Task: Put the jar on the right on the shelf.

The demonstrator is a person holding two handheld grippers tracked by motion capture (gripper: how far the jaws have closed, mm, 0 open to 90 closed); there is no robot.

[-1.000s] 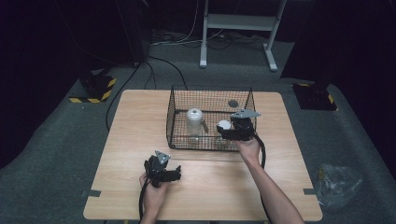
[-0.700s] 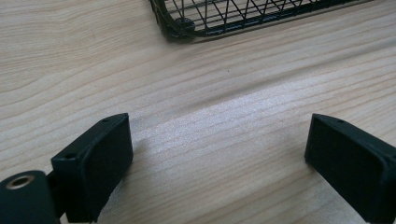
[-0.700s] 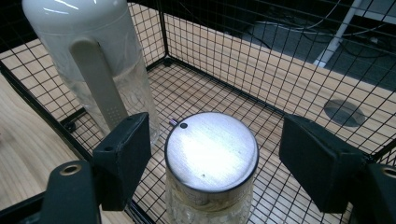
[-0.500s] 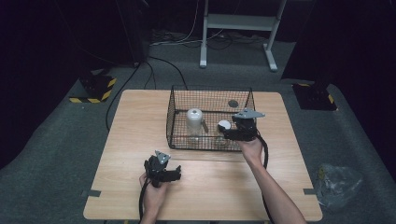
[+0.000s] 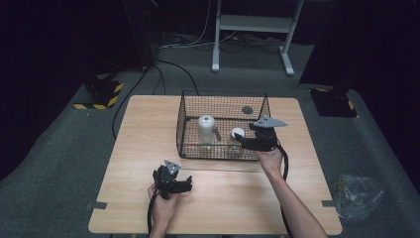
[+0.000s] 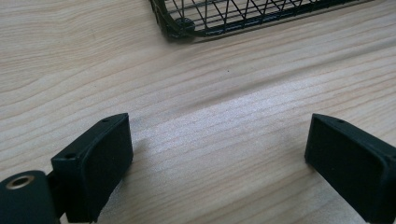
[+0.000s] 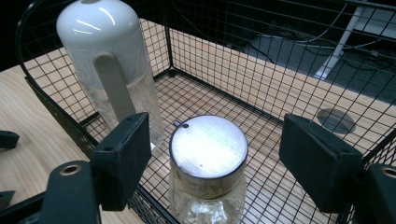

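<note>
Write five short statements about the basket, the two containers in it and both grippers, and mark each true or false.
1. The glass jar stands inside the wire basket. True.
2. The right gripper is clamped on the jar. False: its jaws stand apart either side of the lid, not touching.
3. The left gripper holds a bottle. False: it is open over bare table.
4. The white-capped bottle stands upright. True.
5. The jar's lid is off. False: it is on.

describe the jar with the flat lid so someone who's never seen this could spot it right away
Find the black wire basket on the wooden table. Inside it, near the front wall and between the open right tongs, stands a short glass jar. Its flat round lid sets it apart from the taller white-domed bottle beside it.
</note>
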